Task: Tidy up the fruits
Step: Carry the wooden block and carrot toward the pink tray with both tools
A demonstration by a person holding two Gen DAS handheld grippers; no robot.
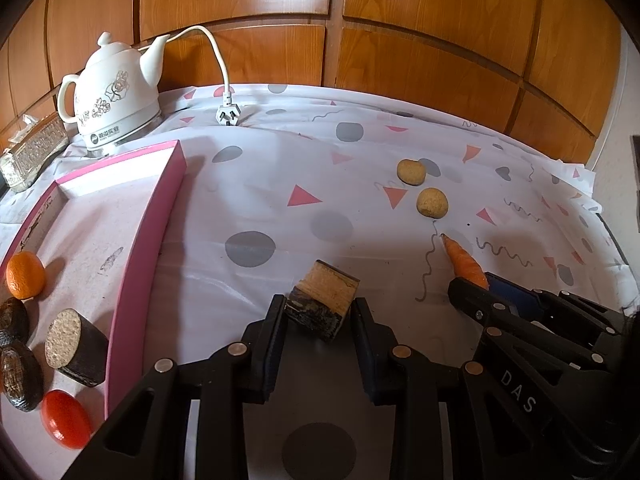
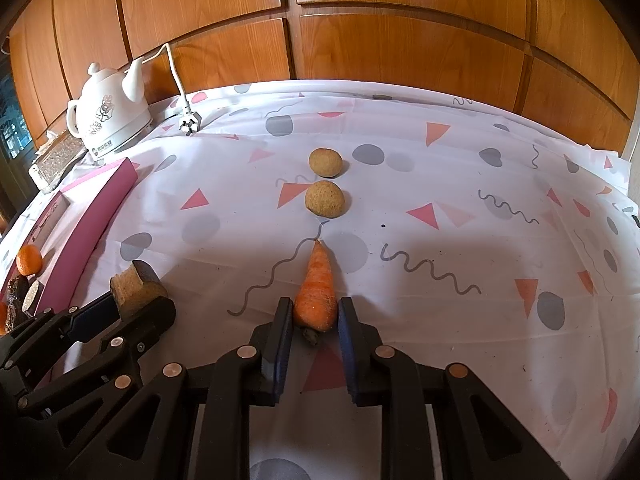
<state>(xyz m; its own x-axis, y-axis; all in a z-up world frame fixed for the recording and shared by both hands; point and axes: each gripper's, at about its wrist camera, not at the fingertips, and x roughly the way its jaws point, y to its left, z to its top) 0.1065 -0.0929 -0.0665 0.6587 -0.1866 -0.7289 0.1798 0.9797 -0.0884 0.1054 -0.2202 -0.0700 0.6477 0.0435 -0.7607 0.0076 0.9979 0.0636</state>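
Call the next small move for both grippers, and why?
Probably lift both and carry them left toward the pink box. The left gripper is shut on the dark block, the right gripper on the carrot. The box already holds an orange and other pieces, while two round brown balls wait on the cloth.

I think I am working in somebody's home. I see a table with a soft white cloth (image 2: 400, 128) with dots and triangles on it. A white kettle (image 1: 114, 98) with flowers stands by a wall of shiny brown wood panels (image 1: 420, 20). A tissue box (image 1: 32, 156) sits close beside it.
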